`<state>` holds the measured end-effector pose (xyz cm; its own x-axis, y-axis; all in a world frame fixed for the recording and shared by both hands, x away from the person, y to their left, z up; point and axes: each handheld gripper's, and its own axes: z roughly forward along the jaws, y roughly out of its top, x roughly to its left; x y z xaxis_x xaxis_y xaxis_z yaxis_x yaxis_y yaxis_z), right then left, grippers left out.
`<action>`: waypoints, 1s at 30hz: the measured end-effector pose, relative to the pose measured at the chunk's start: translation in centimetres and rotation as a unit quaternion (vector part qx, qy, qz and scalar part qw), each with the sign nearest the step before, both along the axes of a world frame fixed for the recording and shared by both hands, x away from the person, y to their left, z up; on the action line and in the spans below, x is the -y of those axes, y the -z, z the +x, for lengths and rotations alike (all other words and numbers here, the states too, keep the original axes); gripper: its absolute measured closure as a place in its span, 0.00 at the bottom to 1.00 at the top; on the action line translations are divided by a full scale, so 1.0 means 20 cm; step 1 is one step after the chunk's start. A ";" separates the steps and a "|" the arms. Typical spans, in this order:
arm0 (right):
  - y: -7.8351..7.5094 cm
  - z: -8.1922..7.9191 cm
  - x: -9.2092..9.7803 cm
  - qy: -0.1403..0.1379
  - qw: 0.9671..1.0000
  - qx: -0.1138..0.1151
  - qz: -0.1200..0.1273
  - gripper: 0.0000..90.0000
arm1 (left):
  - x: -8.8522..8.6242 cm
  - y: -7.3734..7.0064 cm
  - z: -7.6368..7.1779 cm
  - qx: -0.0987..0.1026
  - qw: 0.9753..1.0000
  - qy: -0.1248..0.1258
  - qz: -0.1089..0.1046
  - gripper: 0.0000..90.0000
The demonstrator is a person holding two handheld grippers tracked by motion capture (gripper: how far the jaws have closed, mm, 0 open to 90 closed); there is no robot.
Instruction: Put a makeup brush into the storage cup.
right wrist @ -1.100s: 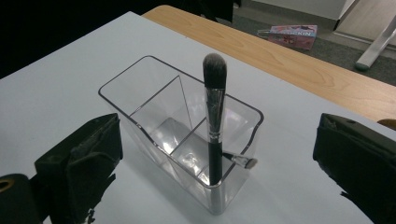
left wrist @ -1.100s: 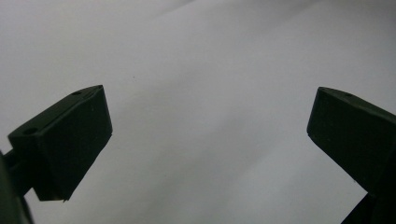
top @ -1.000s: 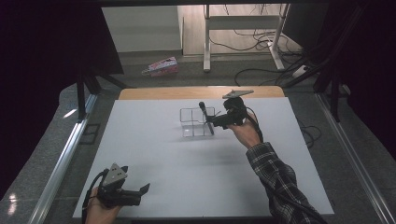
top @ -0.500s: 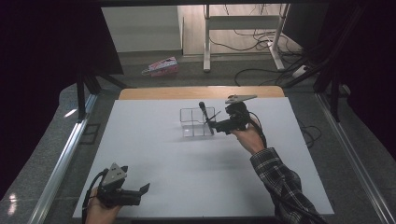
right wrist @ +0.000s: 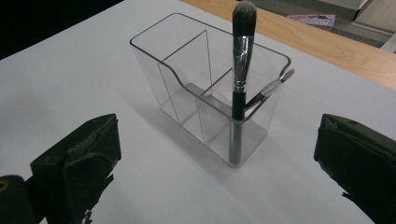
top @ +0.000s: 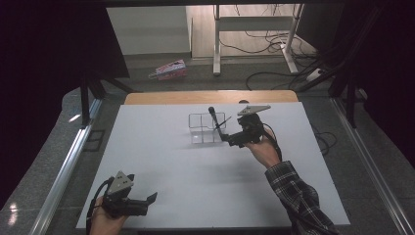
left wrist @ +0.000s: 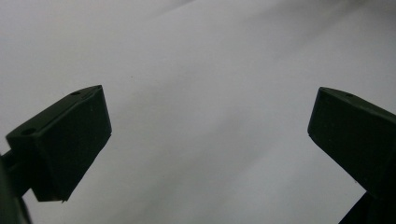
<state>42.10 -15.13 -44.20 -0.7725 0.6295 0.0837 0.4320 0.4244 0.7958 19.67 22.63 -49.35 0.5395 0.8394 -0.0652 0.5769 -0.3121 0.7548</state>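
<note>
Clear acrylic organizer (top: 205, 129) sits just above the centre of the high view on the white table top (top: 195, 196), with internal dividers splitting it into compartments. In the right gripper view the organizer (right wrist: 205, 93) sits at frame centre, standing upright, its compartments open at the top. A black-handled makeup brush (right wrist: 242, 79) with dark bristles up and a silver ferrule stands nearly upright in the near right corner compartment, handle end at the floor of the organizer. A second, thinner brush (right wrist: 271, 88) with a silvery shaft leans in the same end, its tip resting over the right rim. In the high view the makeup brush (top: 214, 117) pokes up out of the organizer's right end. Right gripper (top: 232, 138) is just right of the organizer in the high view, jaws pointed at it, held by a hand with a plaid sleeve (top: 298, 196); in its own view the right gripper (right wrist: 219, 163) has both jaws spread wide, nothing between them, organizer just beyond and apart from them. Left gripper (top: 147, 199) is at lower left of the high view, low over the table, well apart from the organizer; in its own view the left gripper (left wrist: 205, 140) has jaws wide apart, empty, with bare white surface ahead. A pink packet (top: 169, 69) lies on the floor beyond the table, upper centre-left.
</note>
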 end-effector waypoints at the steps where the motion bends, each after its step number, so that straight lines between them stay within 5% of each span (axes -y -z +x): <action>1: 0.00 0.00 0.00 0.000 1.000 0.000 -0.002 0.00 | 0.00 0.00 0.00 0.000 1.000 0.000 0.000 0.00; 30: 0.01 -0.14 0.06 -0.011 1.000 0.002 0.012 0.00 | 0.01 0.00 0.00 0.003 1.000 0.005 0.000 0.00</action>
